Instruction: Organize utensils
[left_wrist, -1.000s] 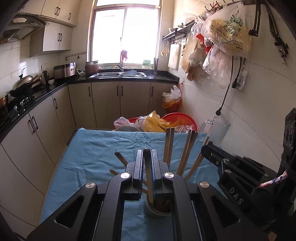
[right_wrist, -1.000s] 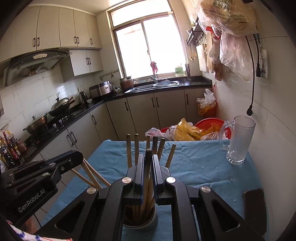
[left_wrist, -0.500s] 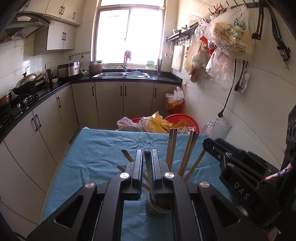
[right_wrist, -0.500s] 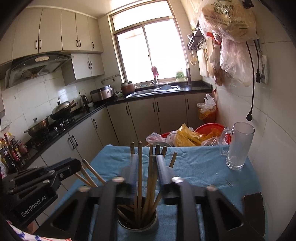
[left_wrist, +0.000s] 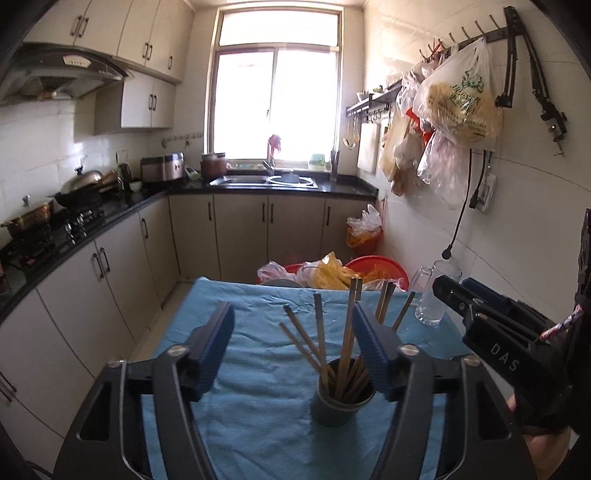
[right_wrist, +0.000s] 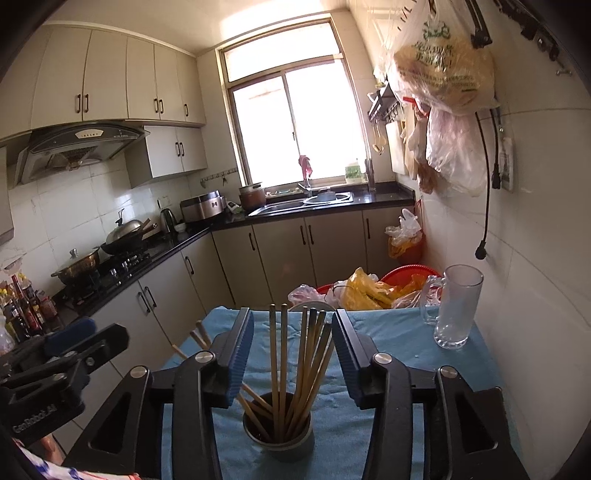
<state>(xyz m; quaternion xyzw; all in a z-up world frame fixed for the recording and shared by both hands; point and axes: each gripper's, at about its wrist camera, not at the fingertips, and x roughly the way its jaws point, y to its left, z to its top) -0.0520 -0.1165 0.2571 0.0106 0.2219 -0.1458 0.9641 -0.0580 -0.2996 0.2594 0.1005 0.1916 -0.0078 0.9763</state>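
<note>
A grey cup stands on the blue cloth and holds several wooden chopsticks upright and fanned out. It also shows in the right wrist view with the chopsticks. My left gripper is open and empty, its jaws wide apart just above and in front of the cup. My right gripper is open and empty, its jaws either side of the chopstick tops without touching them. The right gripper also shows at the right of the left wrist view.
A glass mug stands at the far right of the cloth near the tiled wall. Red basins with plastic bags sit beyond the table's far edge. Cabinets and a stove run along the left. Bags hang on the right wall.
Both grippers were shut on a chopstick held over the cup. Both have opened wide and the chopsticks now stand loose in the cup. Both grippers have drawn back and up.
</note>
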